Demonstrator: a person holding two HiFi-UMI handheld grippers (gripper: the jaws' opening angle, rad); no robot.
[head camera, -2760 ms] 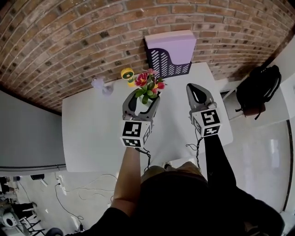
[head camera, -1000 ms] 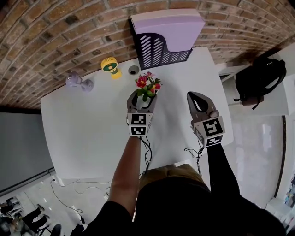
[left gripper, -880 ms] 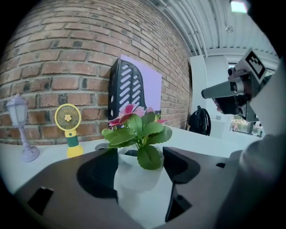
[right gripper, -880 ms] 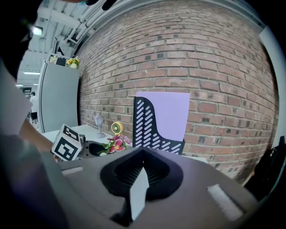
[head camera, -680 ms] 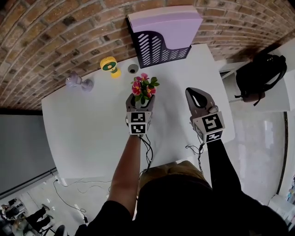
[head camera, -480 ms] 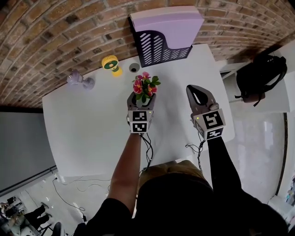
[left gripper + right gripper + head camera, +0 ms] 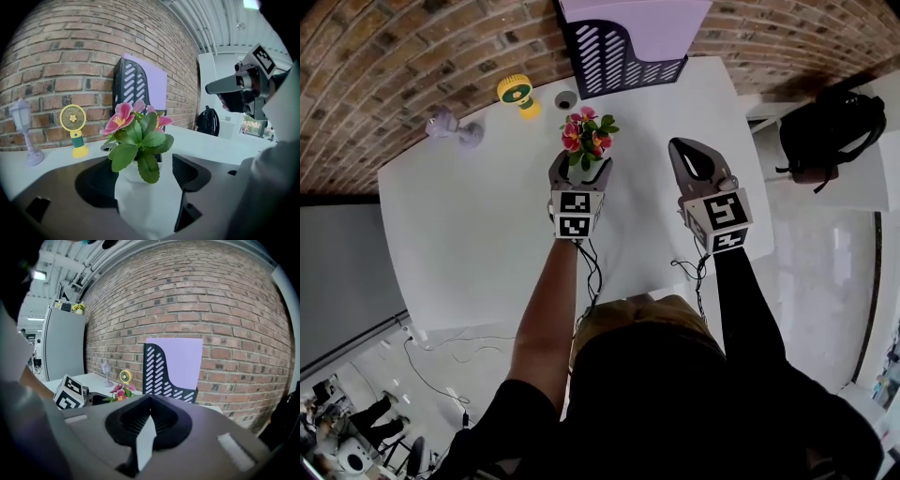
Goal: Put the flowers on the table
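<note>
Smooth white table, waxy-leaved potted flowers

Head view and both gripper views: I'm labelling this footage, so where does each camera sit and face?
Head view: on the person's head, looking steeply down at the table; the left arm, right arm, left tongs and right tongs show.
Left gripper view: rides the left tongs, facing the brick wall; its jaws, which have just been opening, stand apart around the flowers.
Right gripper view: rides the right tongs, facing the file holder; its jaws are together, empty.
Shared: all three show the flowers.
</note>
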